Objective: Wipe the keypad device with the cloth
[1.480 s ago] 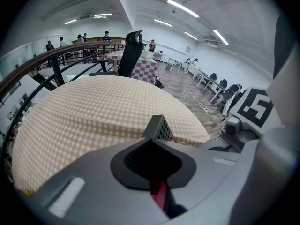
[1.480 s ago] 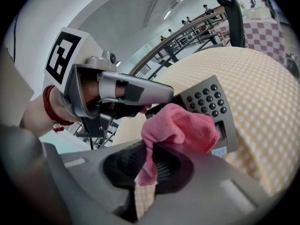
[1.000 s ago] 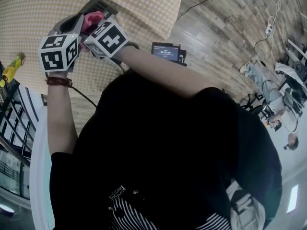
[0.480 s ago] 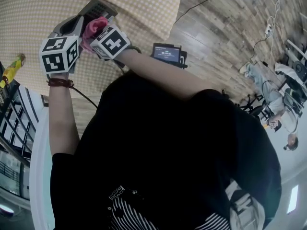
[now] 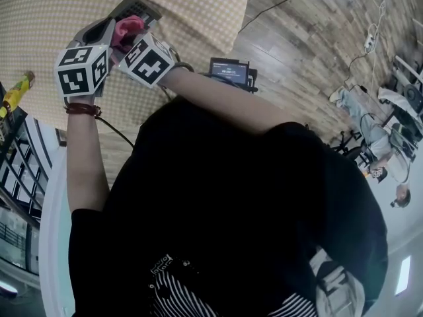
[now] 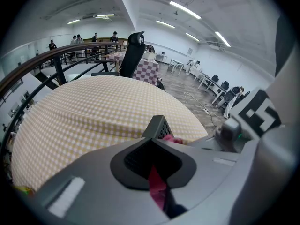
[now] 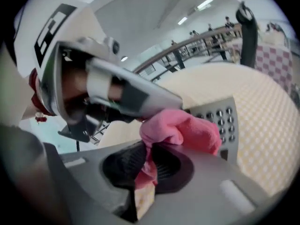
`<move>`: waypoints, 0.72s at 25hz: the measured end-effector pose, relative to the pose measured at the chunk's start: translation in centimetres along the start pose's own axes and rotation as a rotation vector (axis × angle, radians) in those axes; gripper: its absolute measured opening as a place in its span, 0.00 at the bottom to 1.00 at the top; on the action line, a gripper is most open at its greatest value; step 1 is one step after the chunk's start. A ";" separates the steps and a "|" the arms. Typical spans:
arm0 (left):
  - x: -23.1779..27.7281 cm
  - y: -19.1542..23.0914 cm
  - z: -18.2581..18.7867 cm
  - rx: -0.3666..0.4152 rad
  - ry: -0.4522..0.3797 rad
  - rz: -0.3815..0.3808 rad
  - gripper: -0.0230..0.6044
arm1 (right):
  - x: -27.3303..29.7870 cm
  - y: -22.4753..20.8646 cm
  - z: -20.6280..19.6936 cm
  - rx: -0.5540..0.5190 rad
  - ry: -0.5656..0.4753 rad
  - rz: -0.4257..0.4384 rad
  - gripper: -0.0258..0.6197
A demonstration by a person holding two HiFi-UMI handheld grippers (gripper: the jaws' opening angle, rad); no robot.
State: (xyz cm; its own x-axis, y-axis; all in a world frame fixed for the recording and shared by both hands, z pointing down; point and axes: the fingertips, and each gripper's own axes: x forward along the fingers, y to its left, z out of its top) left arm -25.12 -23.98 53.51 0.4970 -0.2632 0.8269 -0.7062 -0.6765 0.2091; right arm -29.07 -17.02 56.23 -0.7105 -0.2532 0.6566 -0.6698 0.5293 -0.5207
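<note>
One keypad [image 7: 220, 118], one pink cloth [image 7: 183, 130], two grippers and one round table [image 5: 53, 18] under a yellow check cover.

The left gripper [image 6: 154, 158] has its jaws drawn close on the keypad's lower end. The keypad's grey top sticks out just past the jaw tips, and a strip of pink shows in the narrow slit between them.

The right gripper [image 7: 150, 165] is clamped on the cloth. A thin fold runs down between its pads and the bunched part bulges out past the tips, lying against the keypad's button face. Part of the button grid shows beside the cloth.

In the head view both grippers are side by side, nearly touching. The keypad and cloth are held up off the table, over its top, a little in from the near edge.
</note>
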 end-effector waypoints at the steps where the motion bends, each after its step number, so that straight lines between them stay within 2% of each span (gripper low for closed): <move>1: 0.0 -0.1 0.0 0.000 0.000 -0.001 0.04 | -0.3 0.3 1.2 -0.043 -0.026 0.001 0.11; 3: -0.1 -0.1 -0.1 -0.001 0.001 -0.002 0.04 | -0.4 0.4 1.9 -0.045 -0.027 0.020 0.11; 7: -0.1 -0.1 0.1 -0.001 0.001 0.000 0.04 | 0.2 -0.1 0.8 0.037 0.012 0.051 0.11; 11: 0.0 0.1 0.2 -0.013 0.001 -0.018 0.04 | 1.0 -1.5 -3.3 0.041 0.079 0.020 0.11; 13: 0.0 0.2 0.0 -0.022 0.001 -0.027 0.04 | 1.6 -2.0 -5.5 0.089 0.109 0.021 0.11; 18: 0.0 0.2 0.0 -0.002 0.003 -0.009 0.04 | 1.4 -2.3 -5.9 0.132 0.145 0.001 0.11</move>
State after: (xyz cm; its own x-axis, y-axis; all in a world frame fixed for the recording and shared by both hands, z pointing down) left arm -25.21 -24.16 53.57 0.5015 -0.2551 0.8267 -0.7030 -0.6771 0.2175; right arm -27.25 -13.79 61.54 -0.6793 -0.1279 0.7227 -0.6981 0.4165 -0.5824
